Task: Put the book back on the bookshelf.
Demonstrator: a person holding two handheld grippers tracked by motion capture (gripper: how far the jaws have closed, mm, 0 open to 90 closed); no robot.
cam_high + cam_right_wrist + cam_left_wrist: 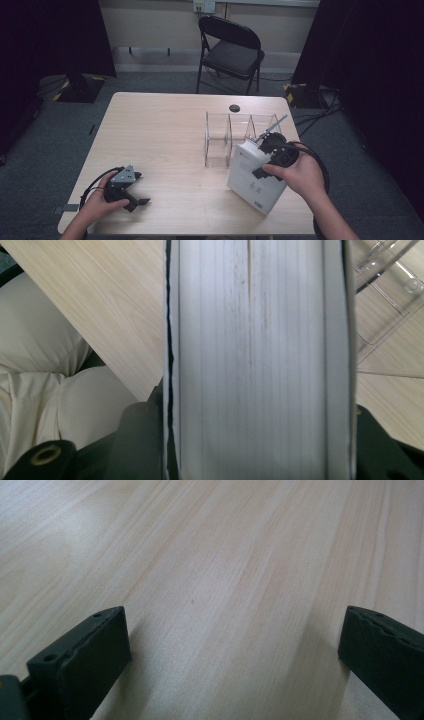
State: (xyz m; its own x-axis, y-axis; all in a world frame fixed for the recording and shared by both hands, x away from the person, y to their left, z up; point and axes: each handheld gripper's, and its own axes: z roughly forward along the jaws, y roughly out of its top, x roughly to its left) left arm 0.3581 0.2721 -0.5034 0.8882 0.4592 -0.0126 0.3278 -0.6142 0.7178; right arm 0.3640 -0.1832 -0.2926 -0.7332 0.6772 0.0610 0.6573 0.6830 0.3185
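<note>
The right hand-held gripper (261,156) clamped a thick white book (255,176) between its jaws, its lower corner apparently resting on the bench (165,130), just beside a clear acrylic rack (235,135). The left hand-held gripper (136,196) rested well apart, jaws wide and empty.

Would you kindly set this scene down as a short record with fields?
Held item: white book, tilted, in the right gripper, jaws closed on its covers
Page edges: face the right gripper's camera
Left gripper: jaws open, nothing between, low over the table
Nearby: clear divided rack, beside the book
Background: black folding chair
</note>
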